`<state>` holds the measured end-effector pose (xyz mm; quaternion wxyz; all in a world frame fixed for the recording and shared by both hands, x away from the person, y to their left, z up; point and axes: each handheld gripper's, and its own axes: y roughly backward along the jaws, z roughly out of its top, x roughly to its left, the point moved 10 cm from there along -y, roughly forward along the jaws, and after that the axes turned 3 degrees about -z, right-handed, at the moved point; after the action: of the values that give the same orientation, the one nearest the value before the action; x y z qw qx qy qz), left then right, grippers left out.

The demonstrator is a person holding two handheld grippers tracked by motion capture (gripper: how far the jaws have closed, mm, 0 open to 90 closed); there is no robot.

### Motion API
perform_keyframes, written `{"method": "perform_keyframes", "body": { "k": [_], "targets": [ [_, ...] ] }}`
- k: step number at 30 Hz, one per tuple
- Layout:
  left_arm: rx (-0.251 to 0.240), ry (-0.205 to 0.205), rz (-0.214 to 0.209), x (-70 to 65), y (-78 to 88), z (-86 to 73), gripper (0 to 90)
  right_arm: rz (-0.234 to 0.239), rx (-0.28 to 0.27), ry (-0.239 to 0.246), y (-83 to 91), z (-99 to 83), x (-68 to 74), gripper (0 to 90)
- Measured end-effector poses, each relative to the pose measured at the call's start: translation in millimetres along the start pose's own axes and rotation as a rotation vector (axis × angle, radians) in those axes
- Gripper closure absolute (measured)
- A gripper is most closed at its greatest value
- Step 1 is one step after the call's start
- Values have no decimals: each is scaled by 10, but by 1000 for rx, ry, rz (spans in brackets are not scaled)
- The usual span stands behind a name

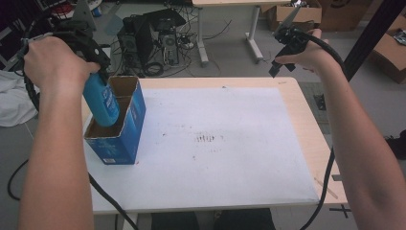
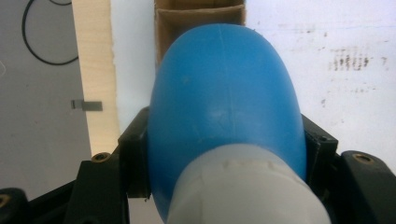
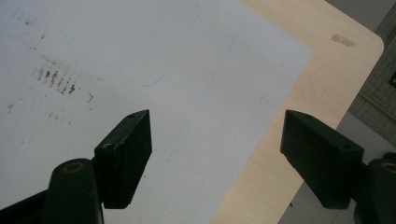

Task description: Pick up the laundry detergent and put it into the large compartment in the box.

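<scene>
My left gripper (image 1: 98, 72) is shut on a blue plastic bottle (image 1: 102, 101) with a white cap (image 2: 247, 186). It holds the bottle bottom-down over the near compartment of an open blue cardboard box (image 1: 125, 139) at the table's left edge. In the left gripper view the blue bottle (image 2: 224, 107) sits squeezed between both black jaws, with the box's brown inside (image 2: 187, 18) beyond it. My right gripper (image 1: 282, 52) hangs high above the table's far right corner, open, with nothing between its jaws. The right gripper (image 3: 217, 144) looks down on the white sheet.
A white sheet (image 1: 210, 143) covers most of the light wooden table (image 1: 306, 124); it has small dark smudges (image 1: 206, 139) near the middle. Behind the table stand a computer tower with cables (image 1: 153, 40), another table's legs (image 1: 253, 33) and cardboard boxes (image 1: 392, 52).
</scene>
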<state>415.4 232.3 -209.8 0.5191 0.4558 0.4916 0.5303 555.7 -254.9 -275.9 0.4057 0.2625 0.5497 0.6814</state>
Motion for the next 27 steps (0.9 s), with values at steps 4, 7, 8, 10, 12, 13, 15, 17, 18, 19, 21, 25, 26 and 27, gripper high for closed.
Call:
{"method": "perform_keyframes", "body": {
  "k": [4, 7, 8, 10, 12, 13, 15, 17, 18, 19, 21, 25, 26, 27],
  "targets": [
    [10, 4, -1, 51, -97, 11, 379, -5, -1, 6, 1, -3, -10, 254],
    [18, 6, 5, 78, -176, 20, 380, -5, 4, 4, -1, -16, -14, 253],
    [21, 6, 5, 87, -199, 20, 380, -6, 6, 3, -3, -19, -17, 254],
    [28, 6, 0, 94, -249, 21, 380, -6, 7, 5, -4, -22, -19, 254],
    [30, 7, -7, 102, -294, 26, 380, -8, 7, 5, -5, -21, -18, 253],
    [30, 7, -7, 102, -294, 26, 379, -8, 7, 5, -5, -21, -18, 253],
    [41, 7, -8, 113, -341, 22, 380, -9, 9, 6, -8, -20, -13, 254],
    [47, 4, -4, 127, -408, 26, 380, -8, 10, 9, -12, -15, -2, 254],
    [49, 3, -4, 130, -433, 27, 380, -9, 10, 10, -13, -14, 1, 254],
    [49, 3, -4, 130, -433, 27, 380, -9, 10, 10, -13, -14, 1, 254],
    [55, 2, -5, 134, -488, 27, 380, -9, 9, 14, -14, -13, 1, 254],
    [68, 0, -13, 136, -606, 31, 380, -11, 9, 11, -9, -13, 7, 255],
    [80, 1, -13, 145, -666, 26, 380, -12, 10, 17, -11, -17, 2, 255],
    [76, -2, -14, 146, -693, 33, 380, -13, 11, 17, -11, -19, 2, 255]
  ]
}}
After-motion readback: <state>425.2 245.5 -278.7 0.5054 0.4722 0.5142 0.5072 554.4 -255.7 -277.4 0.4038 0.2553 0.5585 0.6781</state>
